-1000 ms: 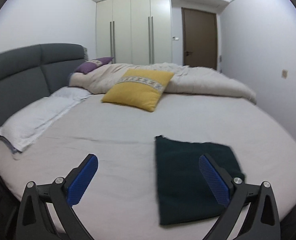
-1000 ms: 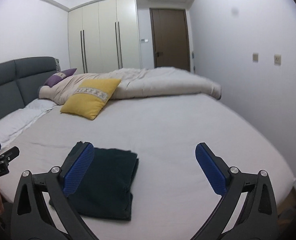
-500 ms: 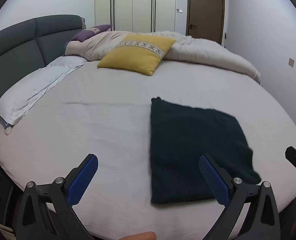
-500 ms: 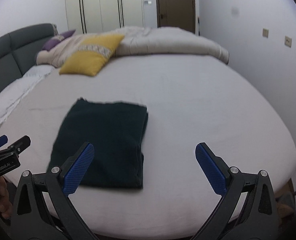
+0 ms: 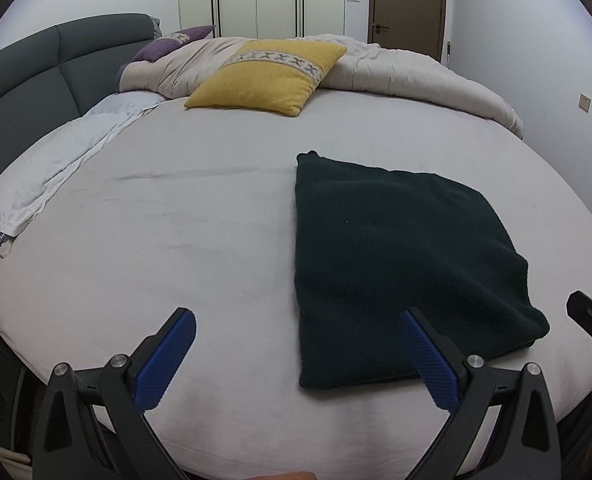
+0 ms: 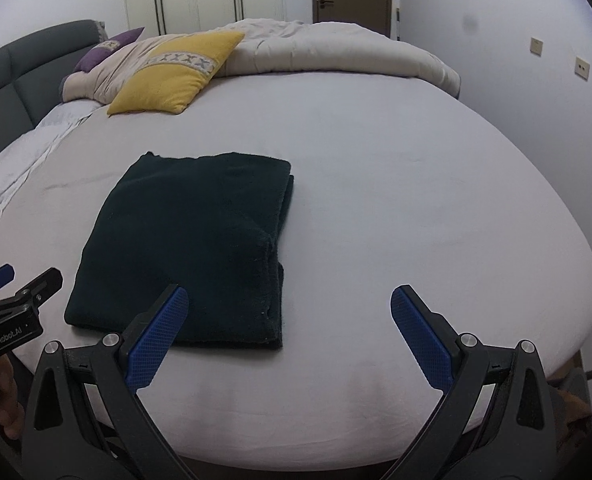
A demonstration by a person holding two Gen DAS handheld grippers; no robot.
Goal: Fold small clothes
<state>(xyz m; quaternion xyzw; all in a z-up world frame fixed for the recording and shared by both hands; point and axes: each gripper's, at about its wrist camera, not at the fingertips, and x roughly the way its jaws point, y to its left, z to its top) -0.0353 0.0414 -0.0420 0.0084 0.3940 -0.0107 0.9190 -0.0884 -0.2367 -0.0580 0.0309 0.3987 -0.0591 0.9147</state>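
Observation:
A dark green folded garment (image 5: 399,264) lies flat on the grey bed sheet (image 5: 176,240), near the front edge; it also shows in the right wrist view (image 6: 192,240), with stacked layers along its right side. My left gripper (image 5: 296,344) is open and empty, held above the front edge of the bed, its right pad over the garment's near edge. My right gripper (image 6: 284,324) is open and empty, its left pad over the garment's near edge. Neither touches the cloth.
A yellow cushion (image 5: 268,76) and a rolled beige duvet (image 5: 415,76) lie at the far side of the bed. A white pillow (image 5: 56,172) lies at the left by the grey headboard (image 5: 24,84). Wardrobe and door stand behind.
Both grippers have tilted down and moved closer over the bed, so the garment fills more of each view. The garment has not moved. Both stay open.

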